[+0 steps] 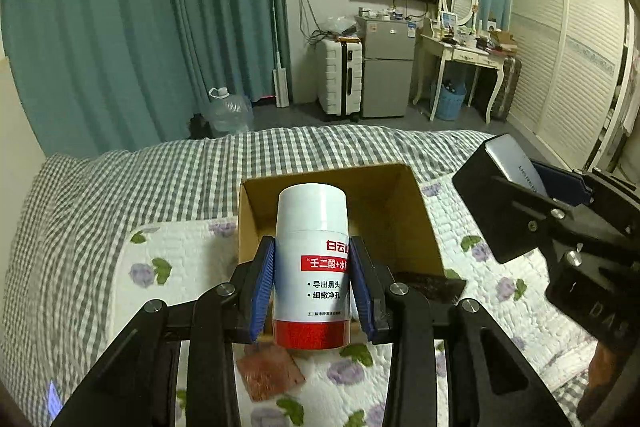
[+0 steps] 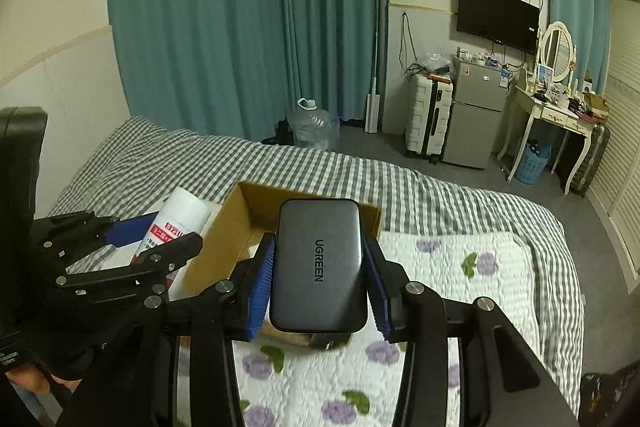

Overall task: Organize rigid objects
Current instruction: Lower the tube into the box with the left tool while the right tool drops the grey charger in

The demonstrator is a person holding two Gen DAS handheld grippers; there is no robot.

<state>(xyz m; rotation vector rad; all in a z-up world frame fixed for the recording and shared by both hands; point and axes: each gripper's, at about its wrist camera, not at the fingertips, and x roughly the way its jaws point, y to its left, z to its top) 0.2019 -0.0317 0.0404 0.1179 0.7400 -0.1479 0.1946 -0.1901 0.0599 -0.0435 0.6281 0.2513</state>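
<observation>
My left gripper (image 1: 312,283) is shut on a white cylindrical tube with a red base and red label (image 1: 312,267), held upright over the near side of an open cardboard box (image 1: 416,219) on the bed. My right gripper (image 2: 318,283) is shut on a grey UGREEN power bank (image 2: 318,263), held above the box (image 2: 224,243) near its front edge. The right gripper and power bank also show at the right of the left wrist view (image 1: 516,171). The tube and left gripper show at the left of the right wrist view (image 2: 172,227).
The box sits on a white floral quilt (image 2: 460,267) over a grey checked bedsheet (image 1: 120,187). A reddish flat item (image 1: 268,371) lies on the quilt below the tube. A dark flat item (image 1: 432,287) lies by the box's near right corner.
</observation>
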